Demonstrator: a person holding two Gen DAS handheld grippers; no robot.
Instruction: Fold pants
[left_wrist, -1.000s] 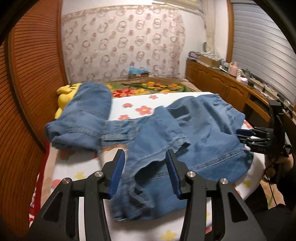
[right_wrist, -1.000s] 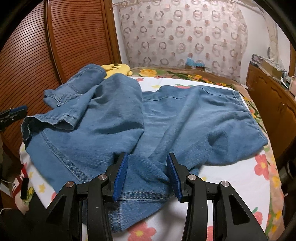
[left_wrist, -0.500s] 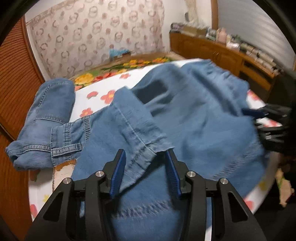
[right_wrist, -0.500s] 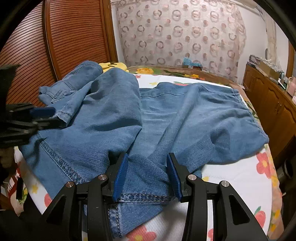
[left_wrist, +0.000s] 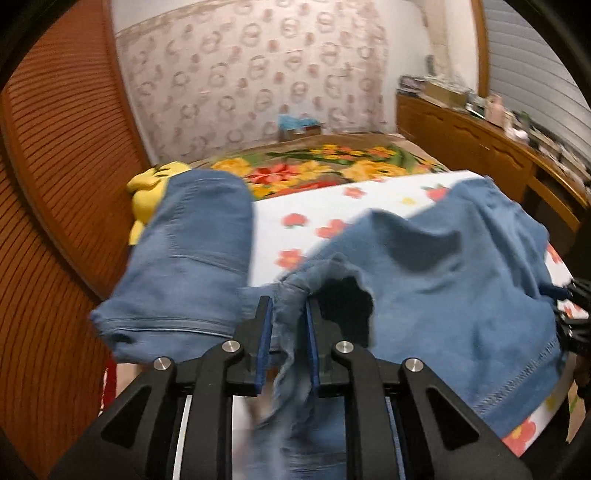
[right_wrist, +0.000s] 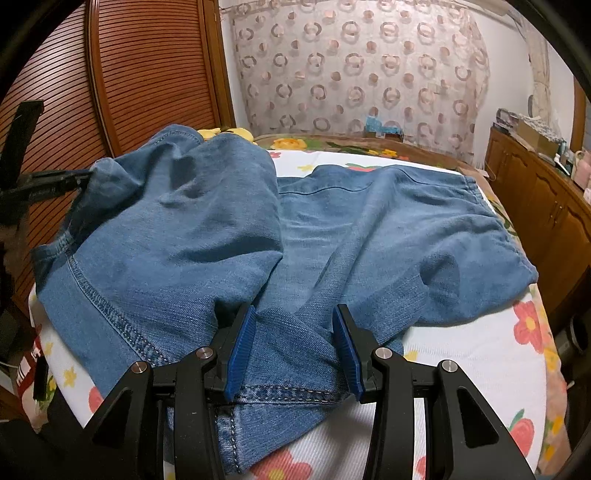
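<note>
Blue denim pants (right_wrist: 362, 236) lie spread on a bed with a white floral sheet (right_wrist: 476, 354). My left gripper (left_wrist: 289, 325) is shut on a frayed hem of one pant leg (left_wrist: 295, 280) and holds it lifted; it also shows at the left of the right wrist view (right_wrist: 79, 179), pinching the raised fabric. My right gripper (right_wrist: 293, 332) is open, its blue pads (right_wrist: 242, 347) straddling a fold of denim near the front hem. The right gripper shows at the right edge of the left wrist view (left_wrist: 565, 295).
A second folded denim garment (left_wrist: 192, 266) lies at the left of the bed by a yellow plush toy (left_wrist: 147, 192). A wooden slatted wardrobe (right_wrist: 147, 74) stands on the left. A wooden dresser (right_wrist: 543, 199) with clutter runs along the right. A flowered blanket (left_wrist: 332, 170) covers the bed's far end.
My left gripper has closed on the pant leg hem and lifted it up and toward the left. My right gripper has stayed open over the front hem.
</note>
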